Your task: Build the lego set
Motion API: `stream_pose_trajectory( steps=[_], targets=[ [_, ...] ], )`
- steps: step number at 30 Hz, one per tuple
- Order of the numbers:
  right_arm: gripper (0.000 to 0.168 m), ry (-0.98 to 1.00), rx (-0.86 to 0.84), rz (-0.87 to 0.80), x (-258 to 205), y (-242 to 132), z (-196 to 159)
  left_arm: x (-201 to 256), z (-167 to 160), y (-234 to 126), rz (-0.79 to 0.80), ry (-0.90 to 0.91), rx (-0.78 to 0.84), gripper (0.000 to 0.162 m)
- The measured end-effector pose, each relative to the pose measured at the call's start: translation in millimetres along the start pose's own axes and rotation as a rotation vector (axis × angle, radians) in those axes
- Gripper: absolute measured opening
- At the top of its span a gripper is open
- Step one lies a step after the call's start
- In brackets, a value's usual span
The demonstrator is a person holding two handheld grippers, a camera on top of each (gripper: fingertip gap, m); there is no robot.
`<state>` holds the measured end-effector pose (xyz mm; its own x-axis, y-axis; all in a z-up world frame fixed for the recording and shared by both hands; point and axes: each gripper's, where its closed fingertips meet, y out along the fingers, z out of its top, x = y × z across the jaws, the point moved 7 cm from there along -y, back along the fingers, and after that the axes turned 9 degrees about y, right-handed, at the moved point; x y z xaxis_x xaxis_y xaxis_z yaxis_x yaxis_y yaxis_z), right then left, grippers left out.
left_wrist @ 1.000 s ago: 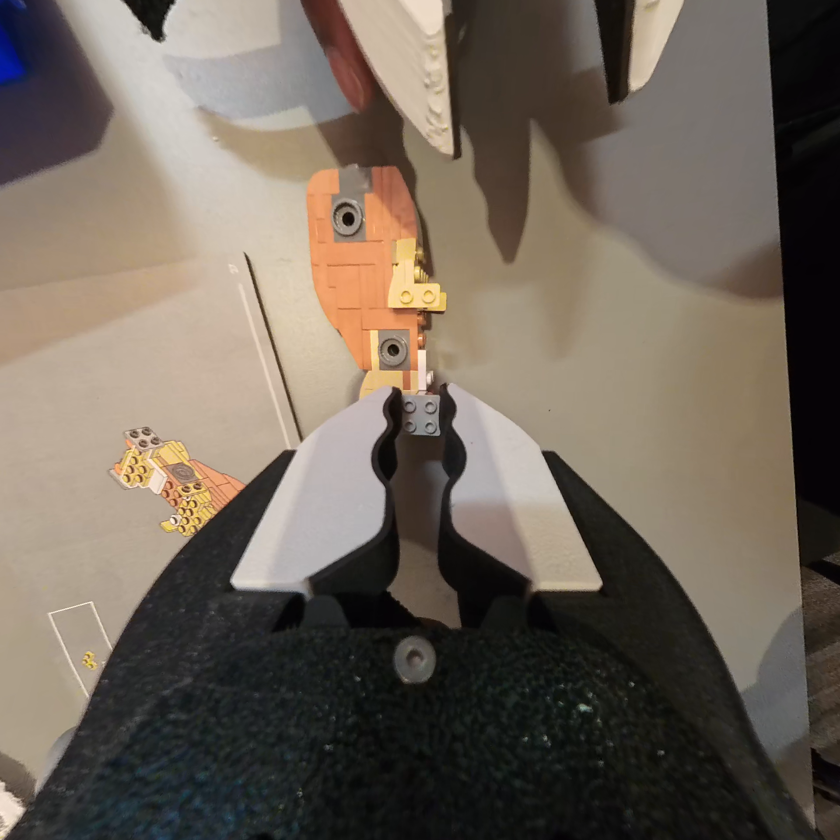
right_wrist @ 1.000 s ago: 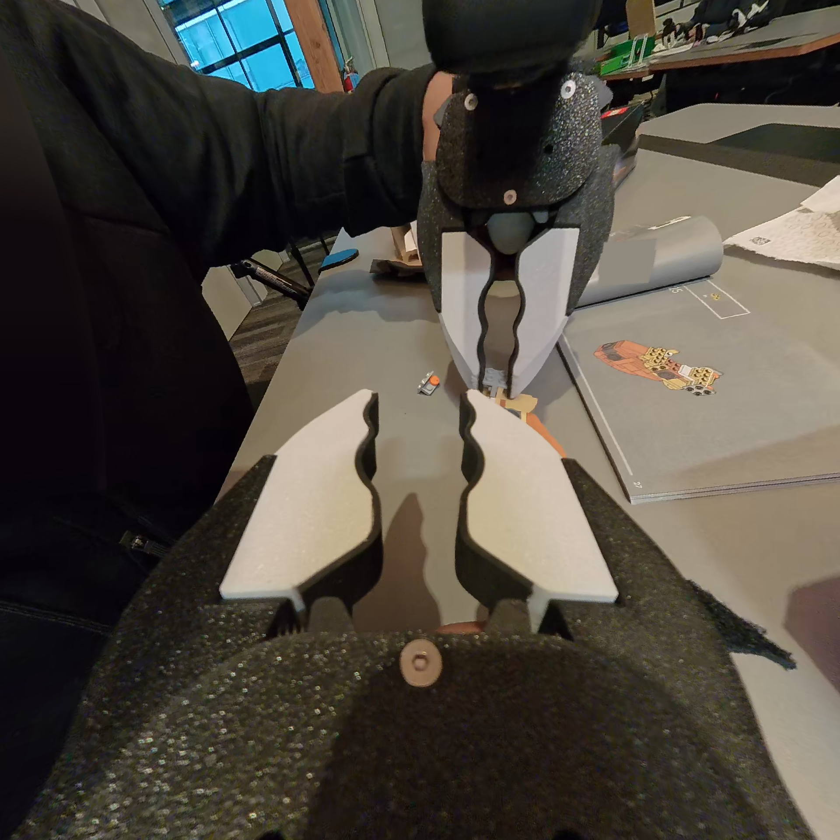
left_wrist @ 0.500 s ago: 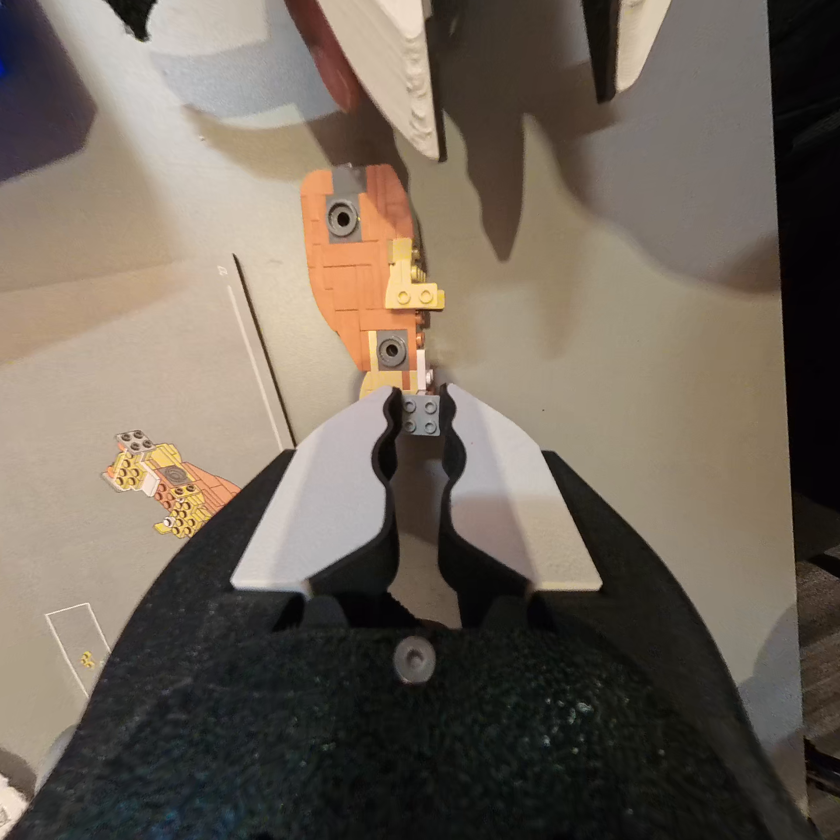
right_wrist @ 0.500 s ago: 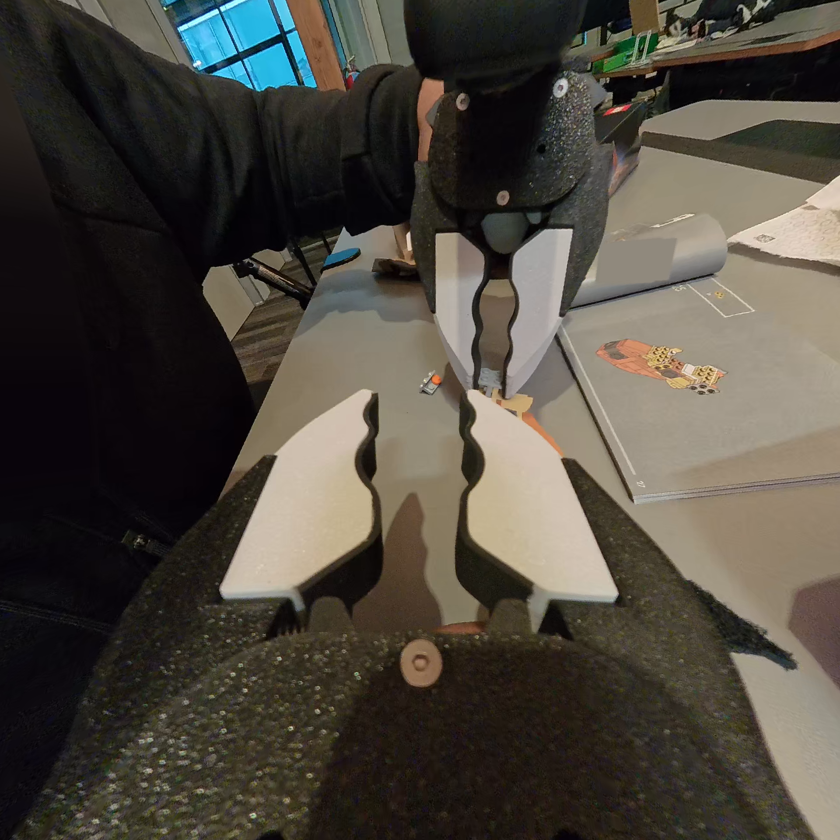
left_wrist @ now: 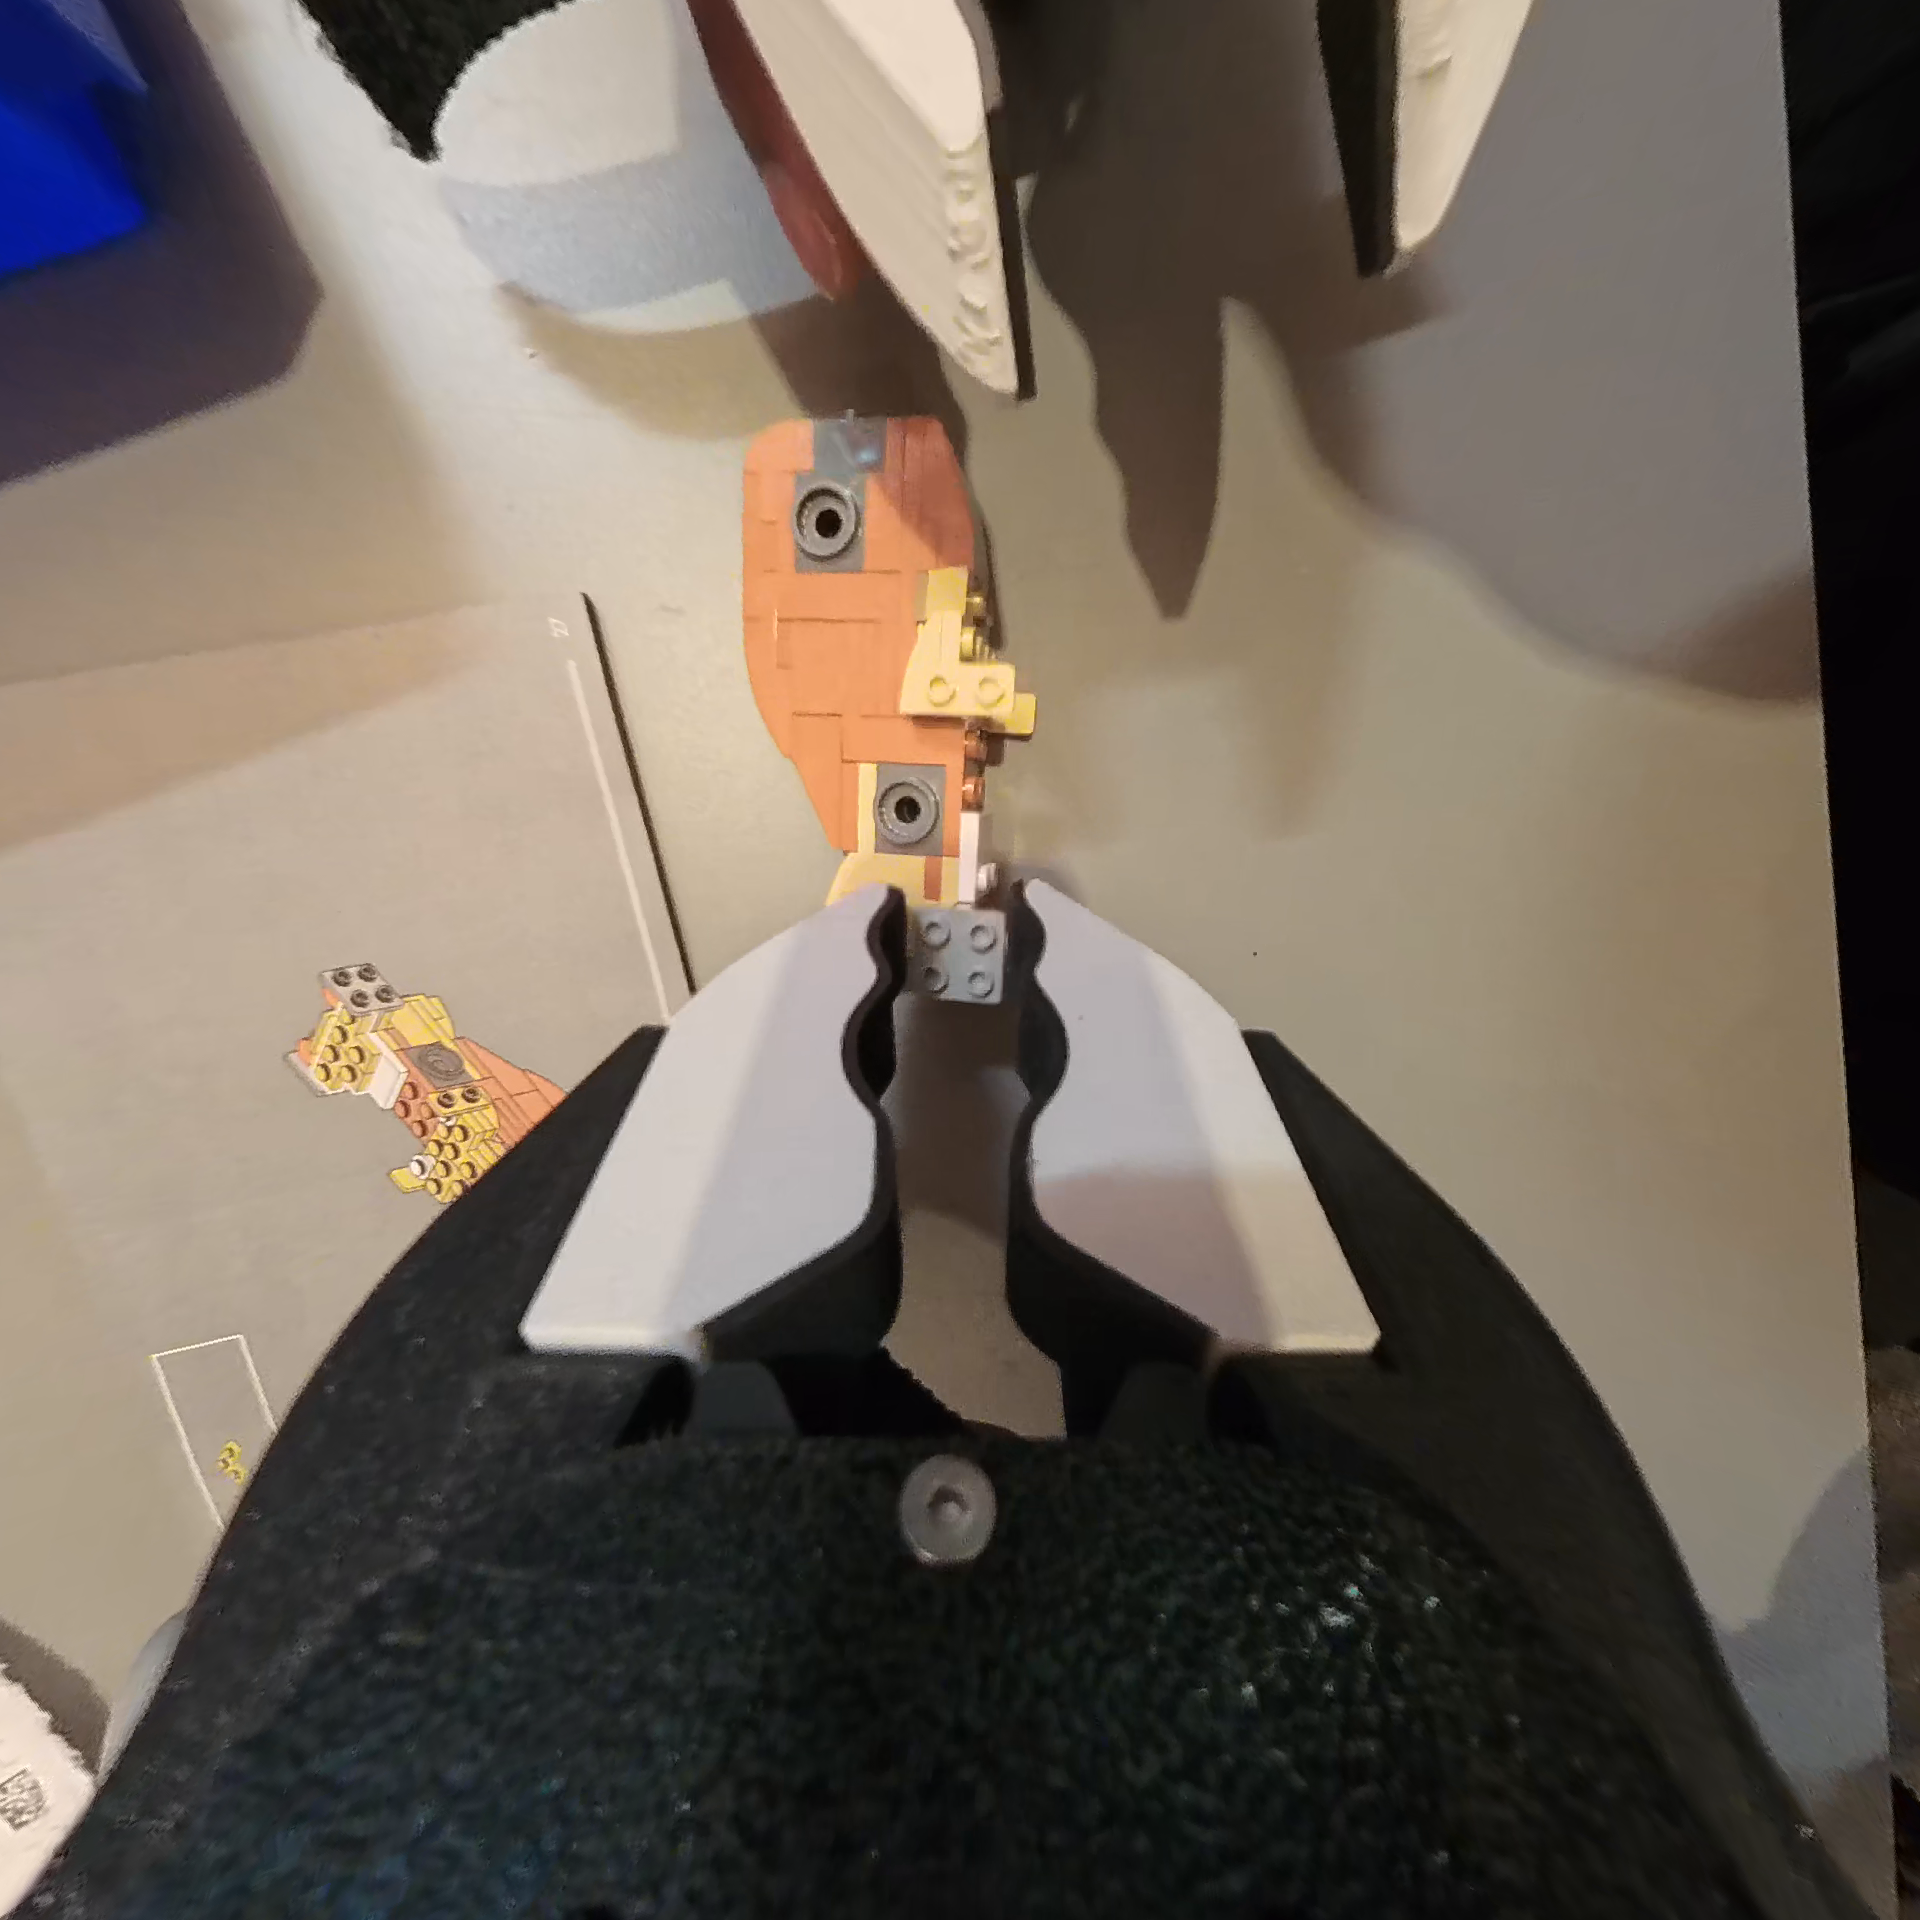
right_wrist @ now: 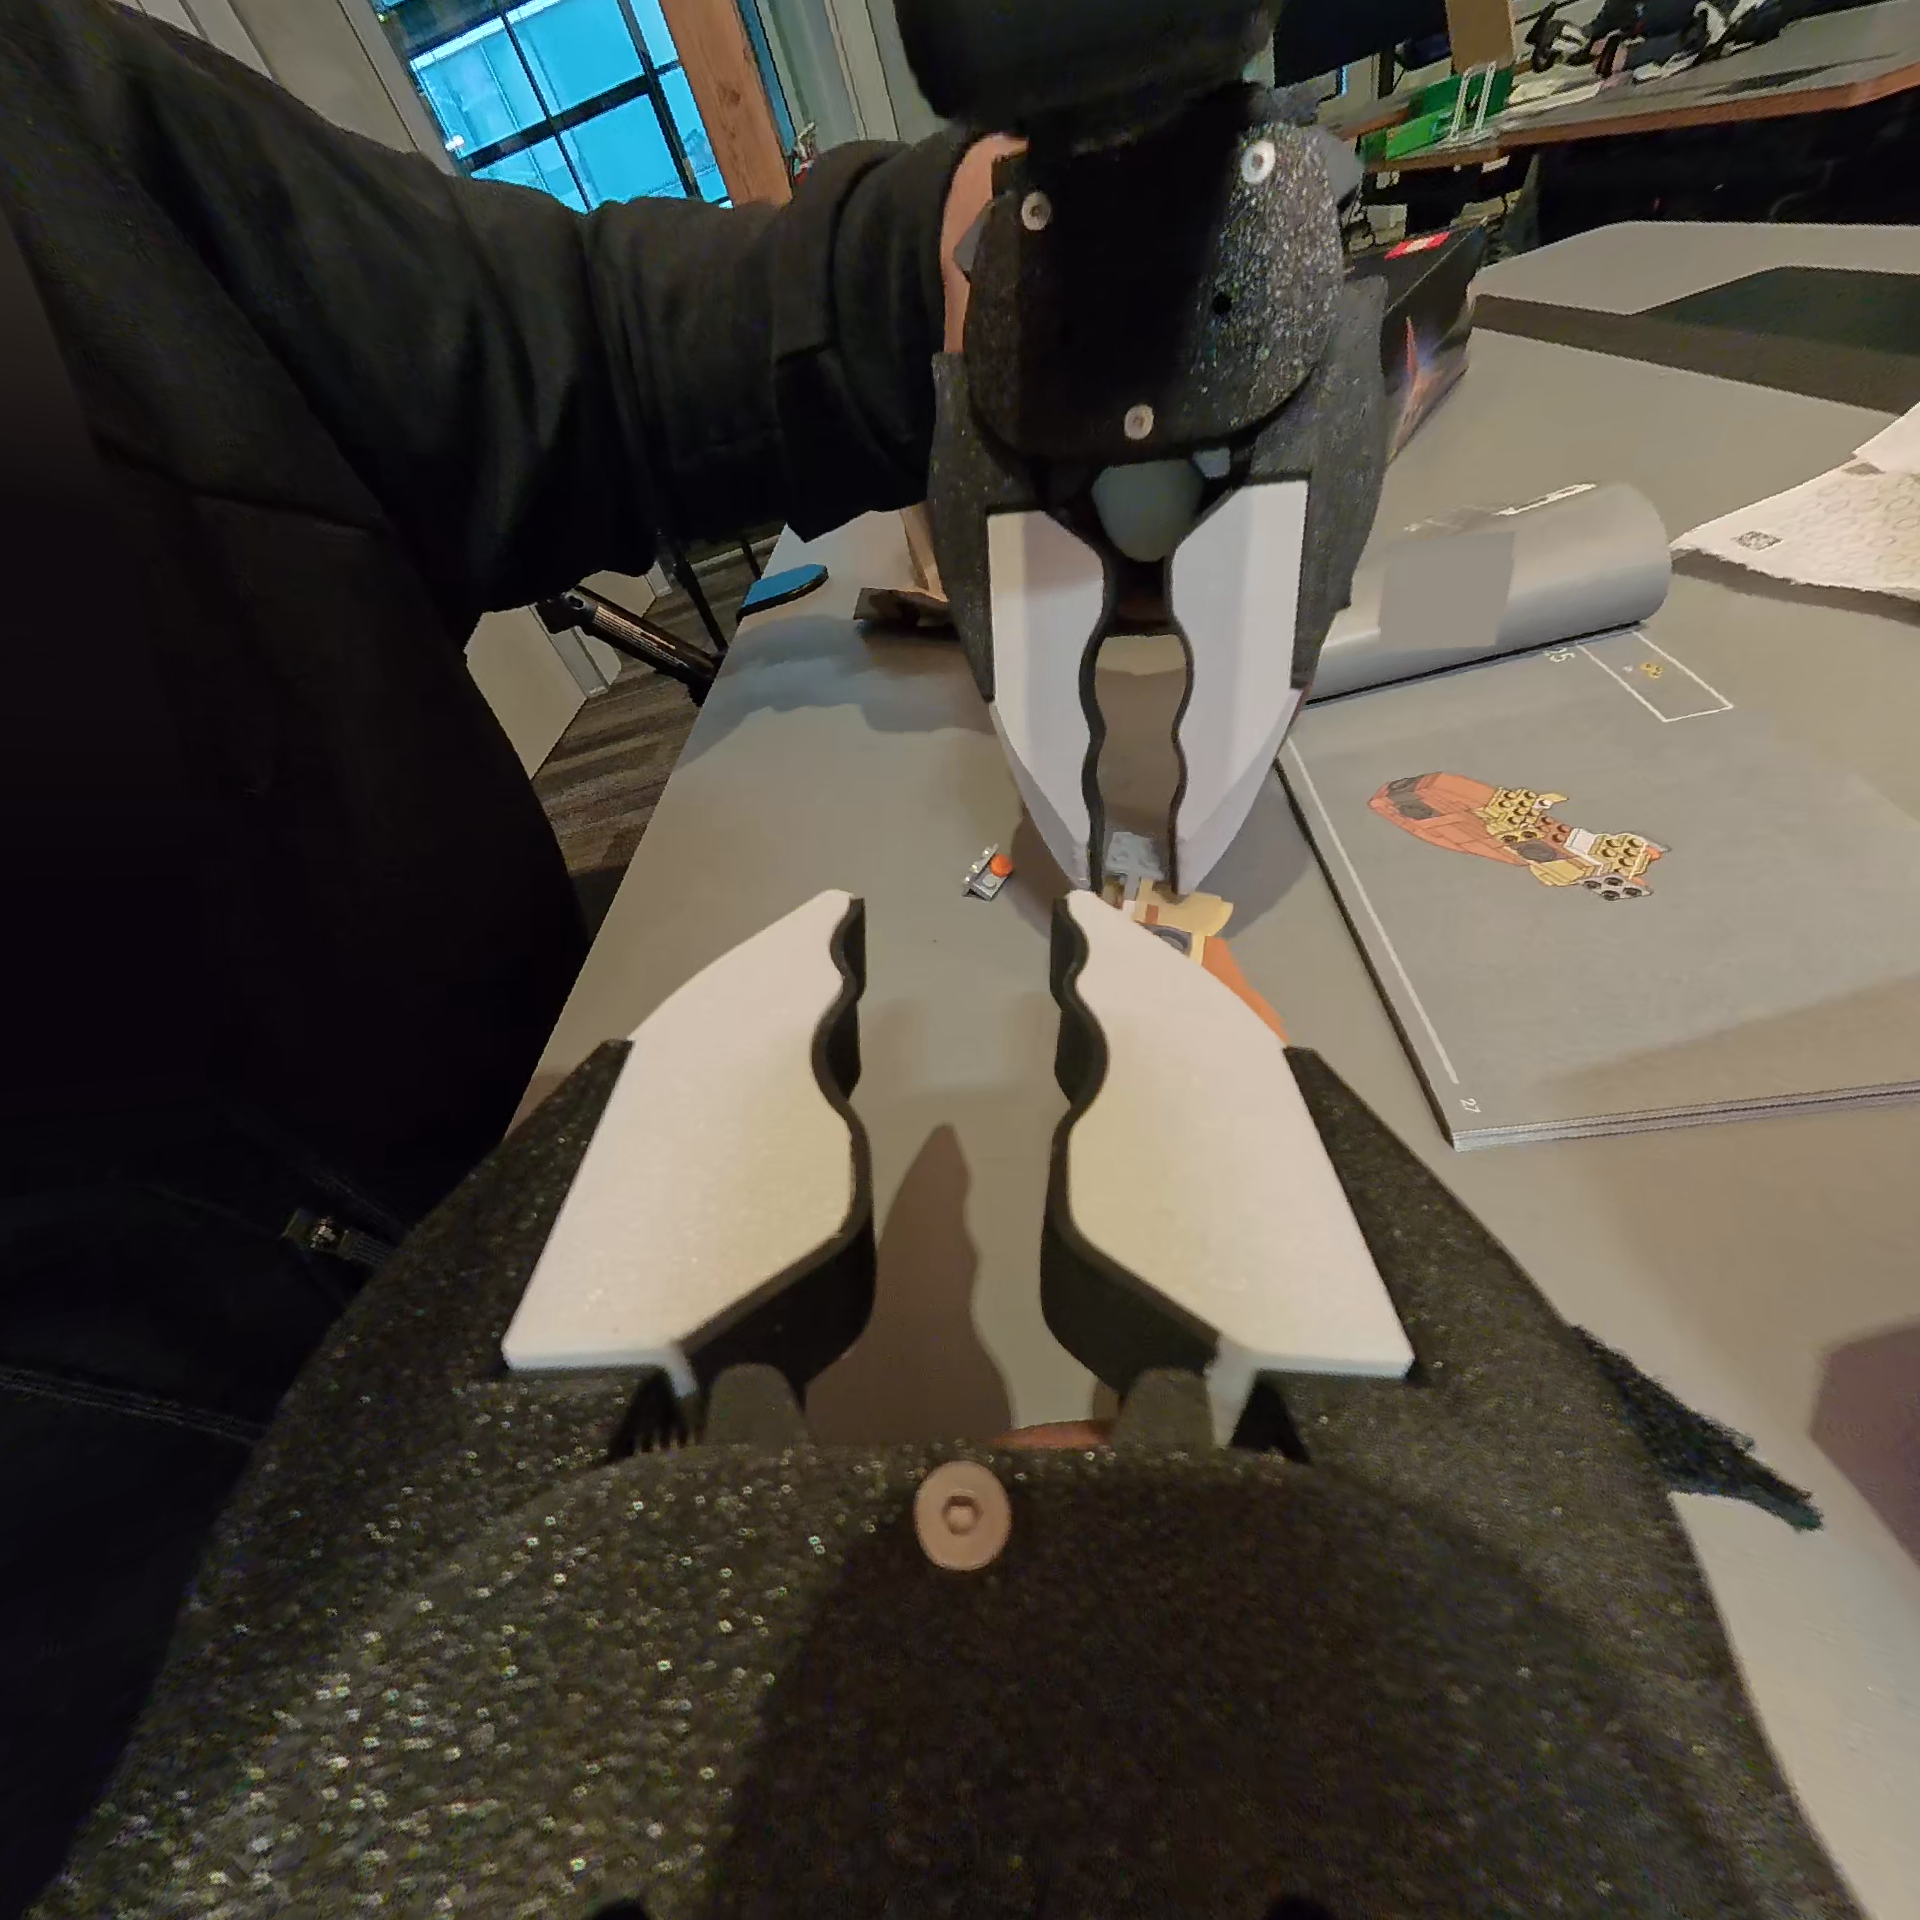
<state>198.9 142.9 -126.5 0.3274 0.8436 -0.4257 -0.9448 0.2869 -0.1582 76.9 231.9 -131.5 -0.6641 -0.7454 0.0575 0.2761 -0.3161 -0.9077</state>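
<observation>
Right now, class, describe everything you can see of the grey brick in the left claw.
The grey brick is a small square plastic piece with four studs in two rows, facing the left wrist camera. The left claw pinches it at its tips. It sits at the tan end of the orange model lying on the table.

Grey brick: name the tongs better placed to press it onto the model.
Left. The left tongs already clamp the grey brick against the end of the orange model; the right tongs are open and empty, above its far end.

Grey table (right_wrist: 1714, 1226), blue-lit window (right_wrist: 566, 114) (far left)
</observation>
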Motion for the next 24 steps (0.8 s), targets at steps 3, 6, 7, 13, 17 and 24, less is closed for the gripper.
stream_pose_trajectory(
  steps=[3, 6, 7, 13, 17, 24],
  targets=[
    [0.034, 0.0, -0.001, -0.002, 0.1, 0.1, 0.0, -0.1, -0.7, 0.3, 0.01, -0.001, 0.001, 0.023],
    [0.034, -0.001, -0.004, -0.002, 0.0, 0.3, -0.2, 0.1, -1.5, 1.3, 0.029, 0.002, 0.0, 0.027],
    [0.034, 0.0, -0.005, -0.003, -0.1, 0.2, -0.4, 0.1, -1.5, 0.7, 0.041, 0.001, 0.008, 0.03],
    [0.035, -0.037, -0.015, -0.049, 0.2, -0.6, -1.2, 6.8, -8.9, -13.8, 0.247, -0.063, 0.105, 0.041],
    [0.043, -0.164, -0.112, -0.304, 13.9, -2.9, -5.4, 22.8, -18.3, -24.1, 0.494, -0.16, 0.234, 0.041],
    [0.06, -0.21, -0.334, -0.424, 17.5, 20.6, -18.0, 46.8, -31.7, -28.2, 0.756, -0.293, 0.464, 0.041]
  ],
)
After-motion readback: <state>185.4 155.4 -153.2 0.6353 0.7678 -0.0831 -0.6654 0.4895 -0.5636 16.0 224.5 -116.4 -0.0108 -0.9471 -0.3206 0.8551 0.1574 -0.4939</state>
